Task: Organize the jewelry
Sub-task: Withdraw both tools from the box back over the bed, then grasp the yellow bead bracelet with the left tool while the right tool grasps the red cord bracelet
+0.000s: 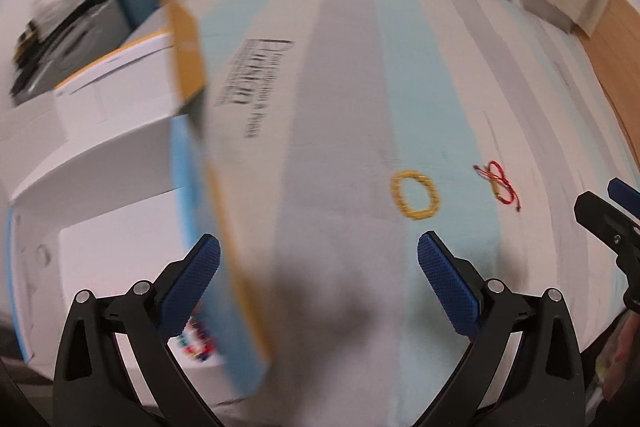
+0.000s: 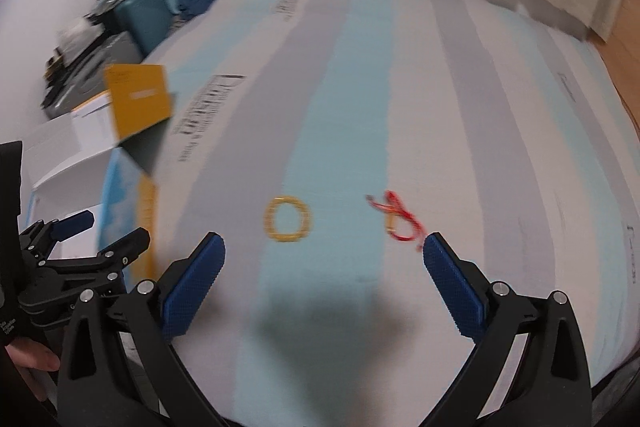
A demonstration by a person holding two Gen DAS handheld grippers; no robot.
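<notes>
**Matt cloth, card and textured pads**

The striped bedsheet (image 2: 352,107) looks like matt woven cloth. The open box (image 1: 120,147) at left is smooth white cardboard. Both grippers' blue pads (image 2: 452,283) are rough, dimpled rubber on matt black plastic. The red cord bracelet (image 2: 400,217) looks like thread.

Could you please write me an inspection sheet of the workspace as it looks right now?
Surface: striped sheet, grey, pale blue and white, with printed lettering.
Job's things: yellow beaded bracelet and red cord bracelet lie apart on the sheet; open white box at its left edge, with small coloured pieces inside.
Clutter: nothing seen on the sheet besides these.
Grippers: left claw and right claw both open, holding nothing.
Cables: nothing seen.
Surroundings: teal suitcase, dark piled items, curtain, wooden floor.
</notes>
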